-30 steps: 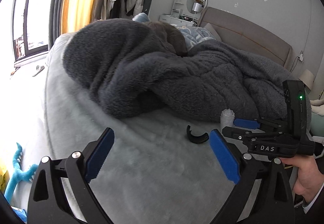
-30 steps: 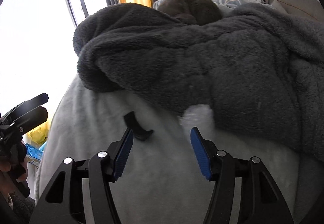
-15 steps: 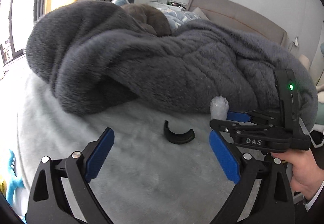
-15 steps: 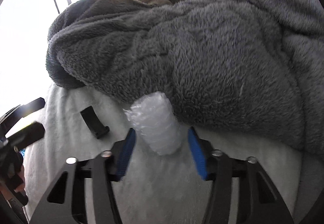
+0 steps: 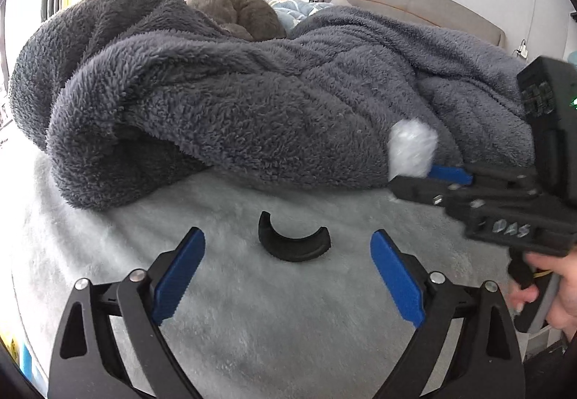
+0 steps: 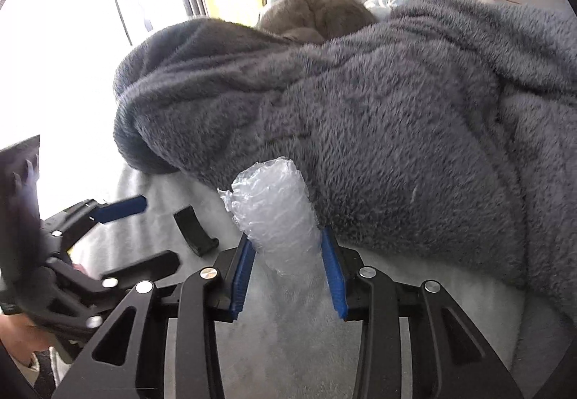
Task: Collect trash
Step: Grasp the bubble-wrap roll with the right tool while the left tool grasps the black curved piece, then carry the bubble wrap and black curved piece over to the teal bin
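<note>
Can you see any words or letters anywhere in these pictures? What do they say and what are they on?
"DAS": pale handwritten letters, a bit blurred, on the black body of the right hand-held gripper, seen from the left wrist camera.
Nothing else can be read. No writing shows on the roll of bubble wrap, the curved black plastic piece or the grey blanket.

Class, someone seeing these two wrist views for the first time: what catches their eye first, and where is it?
The heaped grey fleece blanket fills the bed. At its near edge, a roll of bubble wrap sits between the closing right gripper. A black curved plastic piece lies on the pale bedcover before the open left gripper.
</note>
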